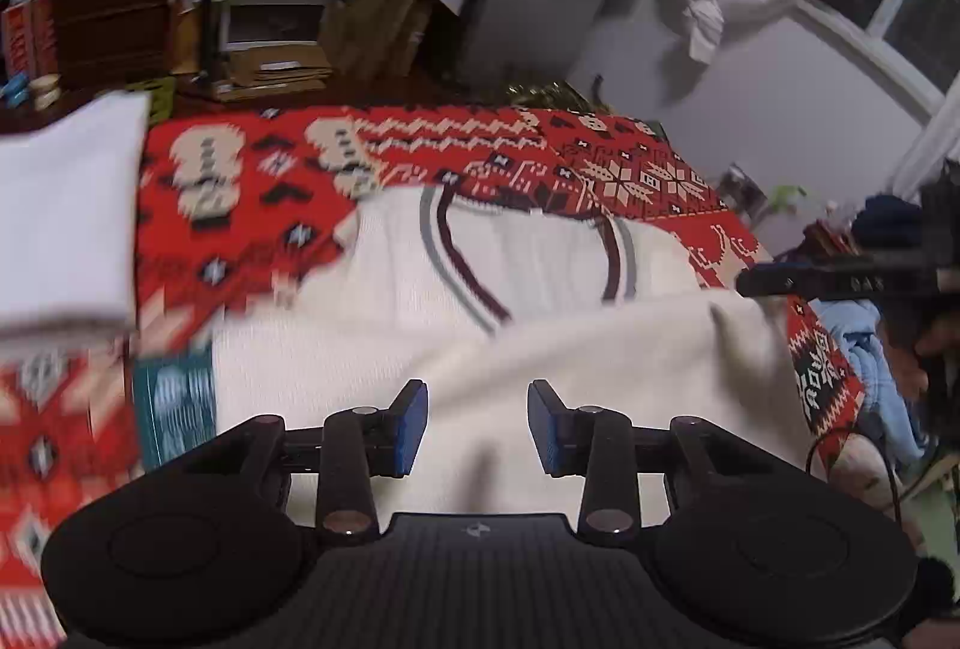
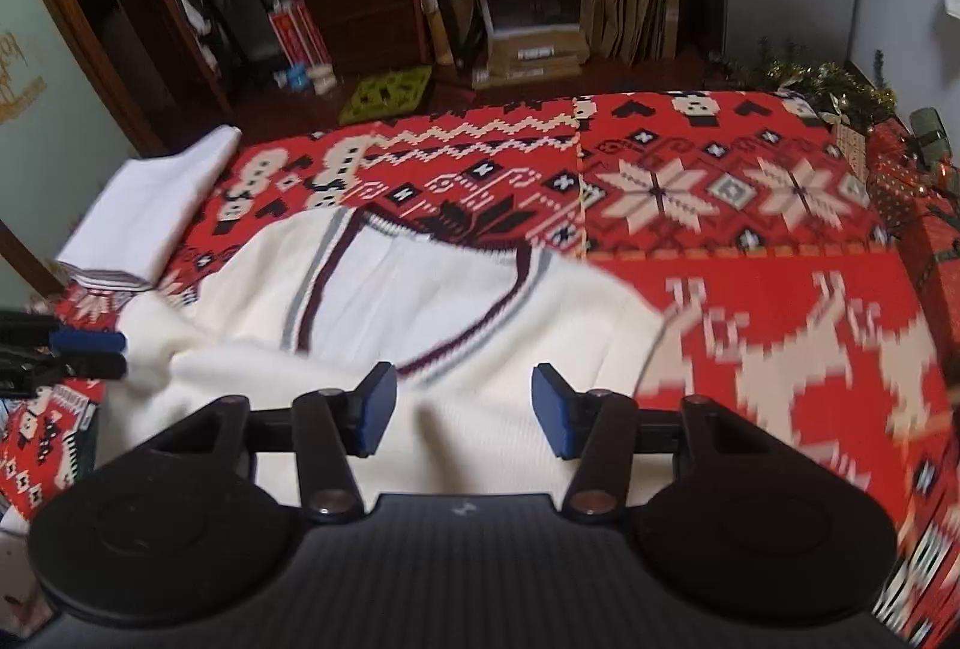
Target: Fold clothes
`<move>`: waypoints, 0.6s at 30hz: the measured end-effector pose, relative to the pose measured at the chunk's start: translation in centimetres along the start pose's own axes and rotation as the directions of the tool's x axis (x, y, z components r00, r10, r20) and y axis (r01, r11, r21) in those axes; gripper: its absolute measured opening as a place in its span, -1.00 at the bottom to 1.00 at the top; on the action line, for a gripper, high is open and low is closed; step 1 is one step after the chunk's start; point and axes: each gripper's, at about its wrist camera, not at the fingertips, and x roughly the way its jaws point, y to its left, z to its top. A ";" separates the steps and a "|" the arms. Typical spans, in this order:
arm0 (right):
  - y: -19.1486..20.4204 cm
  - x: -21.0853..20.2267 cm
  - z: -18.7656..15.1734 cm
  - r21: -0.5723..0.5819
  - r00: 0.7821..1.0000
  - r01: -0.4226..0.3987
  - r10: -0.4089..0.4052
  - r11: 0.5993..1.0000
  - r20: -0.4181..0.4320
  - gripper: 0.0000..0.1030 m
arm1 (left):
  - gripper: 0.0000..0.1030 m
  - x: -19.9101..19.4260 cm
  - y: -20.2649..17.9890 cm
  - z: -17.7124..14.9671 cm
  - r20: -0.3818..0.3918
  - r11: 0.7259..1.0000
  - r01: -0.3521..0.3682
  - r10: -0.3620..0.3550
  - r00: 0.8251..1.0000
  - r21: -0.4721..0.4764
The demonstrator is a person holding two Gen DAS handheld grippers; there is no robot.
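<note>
A cream knit sweater (image 1: 390, 349) (image 2: 420, 289) with a maroon and grey striped V-neck lies spread on a red patterned blanket (image 1: 252, 205) (image 2: 750, 289), collar pointing away. Its near part is rumpled, with a fold lying over the bottom of the V in the left wrist view. My left gripper (image 1: 478, 424) hovers open over the near cream fabric, nothing between its blue pads. My right gripper (image 2: 465, 412) is open too, above the sweater just below the V. Each gripper shows side-on in the other view: the right gripper (image 1: 747, 283) at the sweater's right edge, the left gripper (image 2: 117, 352) at its left edge.
A folded white cloth (image 1: 66, 211) (image 2: 150, 211) lies at the blanket's far left. Light blue fabric (image 1: 864, 349) sits off the right side. Wrapped gift boxes (image 2: 900, 181) and tinsel line the far right. Shelves and cardboard (image 2: 636, 0) stand beyond the blanket.
</note>
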 end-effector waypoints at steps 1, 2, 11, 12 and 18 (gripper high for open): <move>0.1 0.4 0.7 0.005 1.000 -0.002 0.002 1.000 -0.012 0.05 | -0.30 0.3 0.3 1.2 -0.013 1.000 -0.002 0.002 1.000 0.016; 0.1 0.7 1.4 0.010 1.000 -0.003 0.003 1.000 -0.024 0.04 | -0.30 0.5 0.5 2.4 -0.023 1.000 -0.002 0.003 1.000 0.018; 0.7 3.9 7.9 0.057 0.991 -0.014 0.021 0.998 -0.132 -0.18 | -0.37 2.0 3.8 8.2 -0.100 0.995 -0.048 0.039 0.994 -0.093; 0.7 4.3 8.6 0.062 0.989 -0.015 0.024 0.998 -0.144 -0.19 | -0.47 2.3 4.1 8.4 -0.111 0.994 -0.059 0.049 0.993 -0.091; 2.8 7.7 11.8 0.031 0.988 -0.038 0.042 0.999 -0.150 -0.34 | -0.54 4.6 7.3 9.4 -0.124 0.988 -0.079 0.063 0.990 -0.129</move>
